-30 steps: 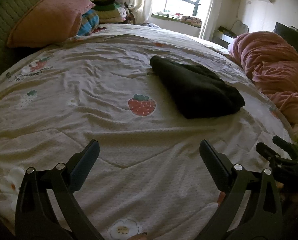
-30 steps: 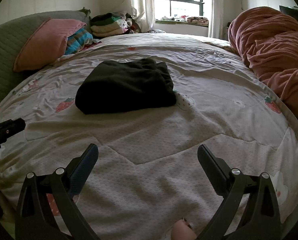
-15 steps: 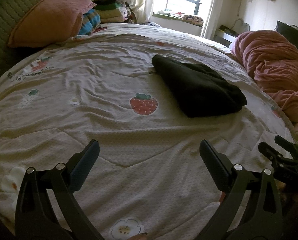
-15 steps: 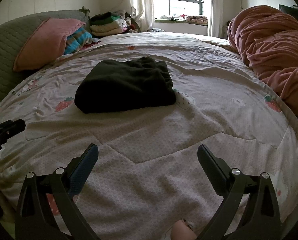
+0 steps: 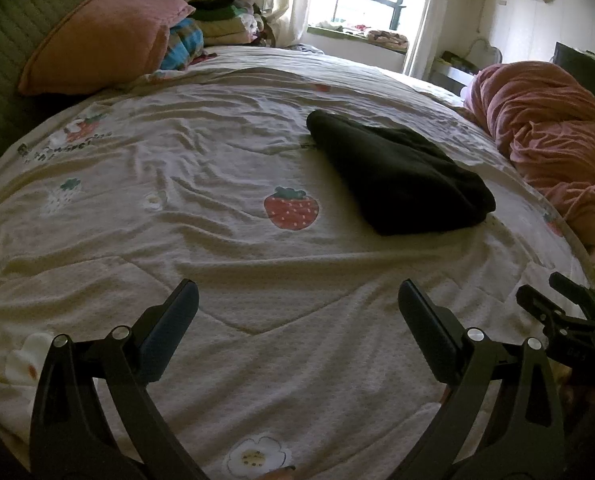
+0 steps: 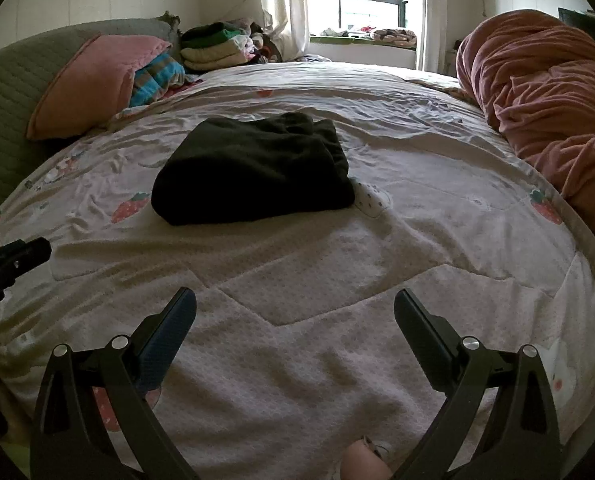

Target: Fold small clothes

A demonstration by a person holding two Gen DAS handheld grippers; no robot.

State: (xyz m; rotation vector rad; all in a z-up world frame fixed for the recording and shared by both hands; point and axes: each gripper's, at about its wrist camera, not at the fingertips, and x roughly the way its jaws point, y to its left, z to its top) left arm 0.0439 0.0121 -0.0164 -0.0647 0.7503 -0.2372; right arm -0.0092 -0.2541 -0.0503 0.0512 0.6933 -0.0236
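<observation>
Left wrist: both grippers (image 5: 297, 304) (image 6: 295, 312) wide open, empty; quilt (image 5: 217, 264) lettering (image 5: 63, 146) unreadable.

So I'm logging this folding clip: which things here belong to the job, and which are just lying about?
Part of the job:
- black folded garment, lying flat on the strawberry-print quilt
- left gripper and right gripper, both open, holding nothing

Just lying about:
- pink pillow
- bunched pink blanket
- stack of clothes near the window
</observation>
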